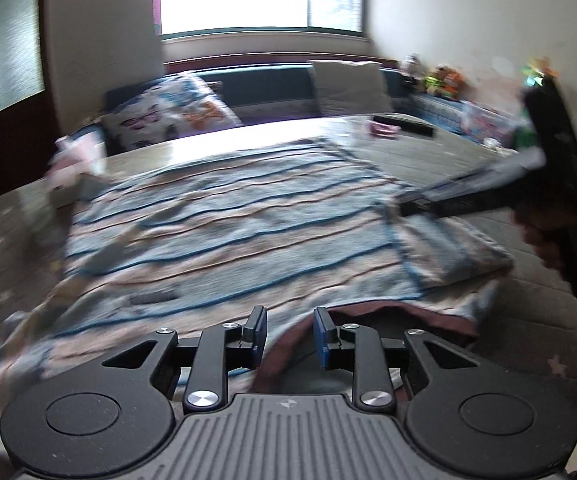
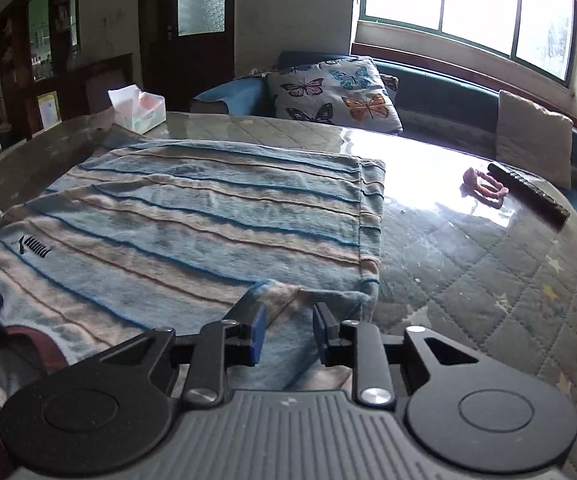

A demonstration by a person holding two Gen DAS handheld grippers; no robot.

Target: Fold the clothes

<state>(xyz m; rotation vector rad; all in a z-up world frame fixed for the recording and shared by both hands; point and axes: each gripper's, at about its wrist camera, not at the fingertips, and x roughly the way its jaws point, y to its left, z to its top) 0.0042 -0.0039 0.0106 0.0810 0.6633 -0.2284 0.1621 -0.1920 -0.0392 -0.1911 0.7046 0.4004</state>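
The striped shirt [image 2: 192,232] lies spread flat across the near-left part of the bench [image 2: 468,280], hem toward the far side and its dark maroon collar [image 1: 368,312] toward the near edge — laid out that way, I would say, so a clean fold can be made along its length. On the right side a sleeve [image 2: 284,300] has been turned in over the body, and the right tongs [image 2: 288,334] hover just above that folded flap with their blue pads [image 2: 258,332] parted by a narrow gap and nothing pinched between them; it looks as if the cloth has been let go there. The left tongs [image 1: 288,334] sit low at the near edge by the collar, also narrowly open, the maroon neckband showing between the pads but not squeezed by them, as far as I can tell. The shirt is a soft, slightly fuzzy knit in pale blue and beige bands with thin dark blue lines, and a small black logo [image 2: 34,250] near the chest. The bench wears a quilted grey cover under a glossy clear sheet that throws back the window glare — slippery, I would guess, so the fabric may slide when tugged. Far off sit a tissue box [image 2: 138,110], a butterfly cushion [image 2: 332,92] and a dark remote [image 2: 528,196].
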